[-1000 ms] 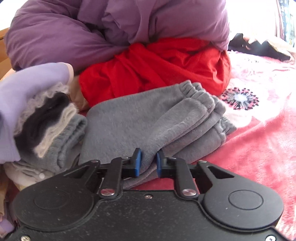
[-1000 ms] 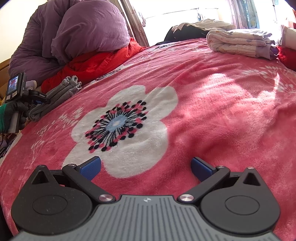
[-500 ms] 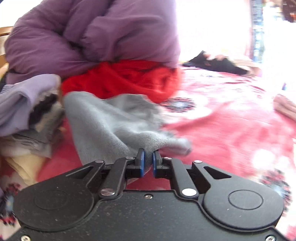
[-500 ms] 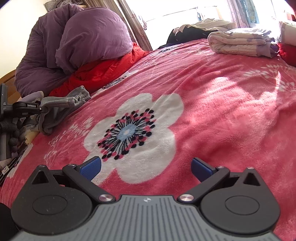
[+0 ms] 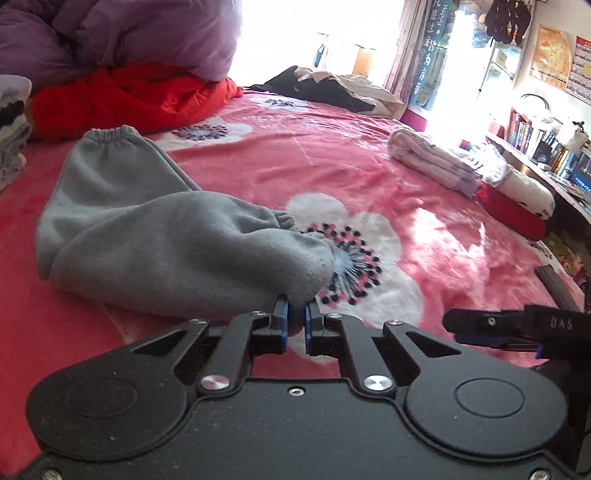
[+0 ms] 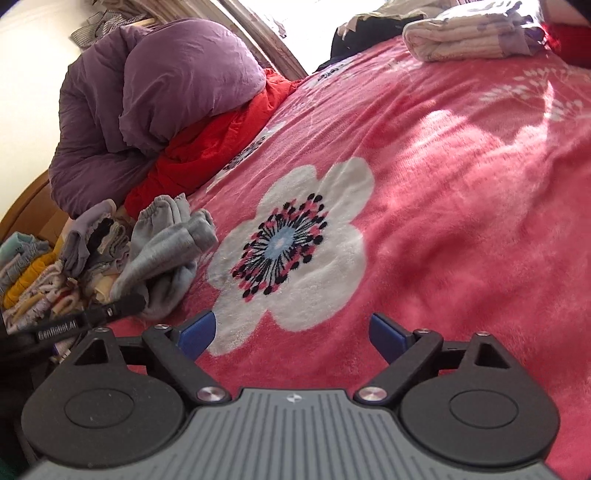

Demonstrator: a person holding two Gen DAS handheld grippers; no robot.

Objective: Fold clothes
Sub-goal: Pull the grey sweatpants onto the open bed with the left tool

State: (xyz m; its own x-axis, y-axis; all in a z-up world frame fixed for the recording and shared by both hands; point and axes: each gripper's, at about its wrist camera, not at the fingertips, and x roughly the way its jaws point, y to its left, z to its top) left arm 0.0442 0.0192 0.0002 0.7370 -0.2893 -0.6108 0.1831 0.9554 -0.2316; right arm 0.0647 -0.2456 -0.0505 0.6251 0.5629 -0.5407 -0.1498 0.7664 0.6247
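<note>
Left wrist view takes in the pink flowered blanket (image 5: 424, 184) that covers the whole bed, with a purple duvet (image 5: 110, 33) and a red garment (image 5: 122, 96) heaped at the far left and a folded striped bundle (image 5: 432, 162) near the window side. On the blanket lies the grey fleece garment (image 5: 147, 236), bunched and partly doubled over itself. Its long axis runs away from the camera and to the left: one elastic cuffed end (image 5: 107, 134) sits far off near the red heap, while the near end comes right up to the left gripper (image 5: 293, 321).

That gripper's jaws are closed on a fold of the grey fleece, the cloth pinched between the blue pads (image 5: 281, 317), so the garment starts inside the jaws and stretches forward and leftward from them. The right gripper (image 6: 291, 332) hovers over the white flower (image 6: 295, 236) with its jaws spread wide and nothing between them; the grey garment (image 6: 166, 251) lies ahead of it and to its left, beside a pile of small folded clothes (image 6: 40, 280). Its tip (image 5: 491, 328) shows at the right edge of the left view, close beside the held corner.

The left gripper already has the cloth. The right one is nearer the free near edge than the far cuff, so any second grasp would likely mean reaching leftward across the flower.
</note>
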